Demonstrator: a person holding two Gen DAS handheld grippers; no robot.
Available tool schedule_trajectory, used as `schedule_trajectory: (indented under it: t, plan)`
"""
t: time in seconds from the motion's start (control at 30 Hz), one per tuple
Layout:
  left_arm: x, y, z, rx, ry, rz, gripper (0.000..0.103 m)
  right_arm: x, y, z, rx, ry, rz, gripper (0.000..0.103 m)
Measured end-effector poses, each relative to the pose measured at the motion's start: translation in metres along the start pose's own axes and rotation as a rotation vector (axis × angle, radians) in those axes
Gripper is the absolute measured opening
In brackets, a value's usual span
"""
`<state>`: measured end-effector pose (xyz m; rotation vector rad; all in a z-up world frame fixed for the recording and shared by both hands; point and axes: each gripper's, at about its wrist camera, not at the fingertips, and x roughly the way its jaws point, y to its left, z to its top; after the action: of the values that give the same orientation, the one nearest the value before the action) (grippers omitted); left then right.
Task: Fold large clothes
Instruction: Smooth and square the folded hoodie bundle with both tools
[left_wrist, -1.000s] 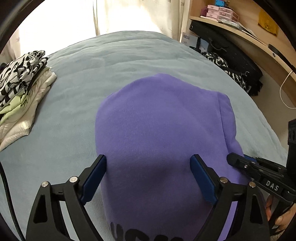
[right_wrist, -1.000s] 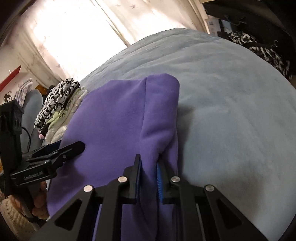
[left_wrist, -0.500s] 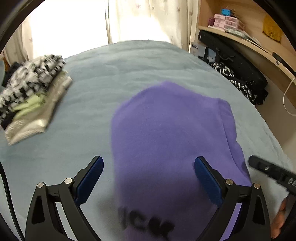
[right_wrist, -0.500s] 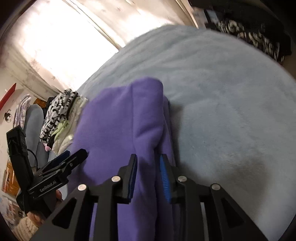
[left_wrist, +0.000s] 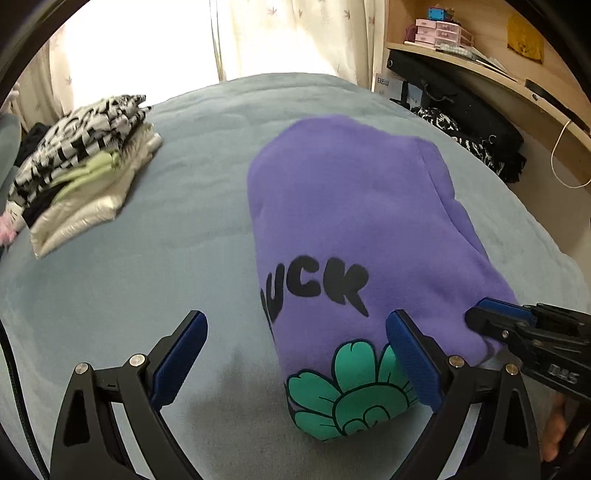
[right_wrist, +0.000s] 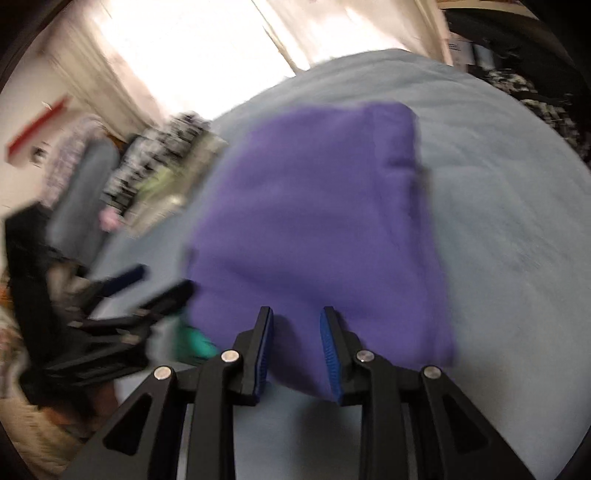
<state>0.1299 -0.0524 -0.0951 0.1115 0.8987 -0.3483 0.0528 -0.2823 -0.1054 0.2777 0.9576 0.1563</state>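
Note:
A folded purple sweatshirt (left_wrist: 354, 221) with black letters and a green flower print lies on the pale blue bed (left_wrist: 147, 266). My left gripper (left_wrist: 295, 354) is wide open just in front of its near edge, holding nothing. My right gripper (right_wrist: 295, 343) is partly open at the near edge of the sweatshirt (right_wrist: 317, 206), with the cloth edge lying between its jaws, not pinched. The right gripper also shows in the left wrist view (left_wrist: 517, 325), at the sweatshirt's right corner. The right wrist view is blurred by motion.
A stack of folded clothes (left_wrist: 81, 177) lies at the bed's left side. A curved wooden shelf (left_wrist: 498, 77) with black bags (left_wrist: 461, 107) stands at the right. Curtains (left_wrist: 295, 37) hang behind the bed.
Both grippers have pulled back toward me, showing the sweatshirt's printed near end. My right gripper has opened and let go of the purple fold it pinched.

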Motion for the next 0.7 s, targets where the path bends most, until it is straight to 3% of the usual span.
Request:
schedule_trajectory:
  t: [0.13, 0.37, 0.7]
  plan:
    - [0.011, 0.005, -0.001, -0.027, 0.023, -0.032, 0.099, -0.004, -0.019, -0.009, 0.002, -0.034, -0.056, 0.021]
    - [0.016, 0.013, -0.002, -0.069, 0.027, -0.054, 0.100, 0.001, -0.017, -0.015, 0.028, -0.046, -0.074, 0.024]
    - [0.011, 0.012, -0.001, -0.066, 0.056, -0.025, 0.100, 0.004, -0.014, -0.016, 0.049, -0.009, -0.083, 0.025]
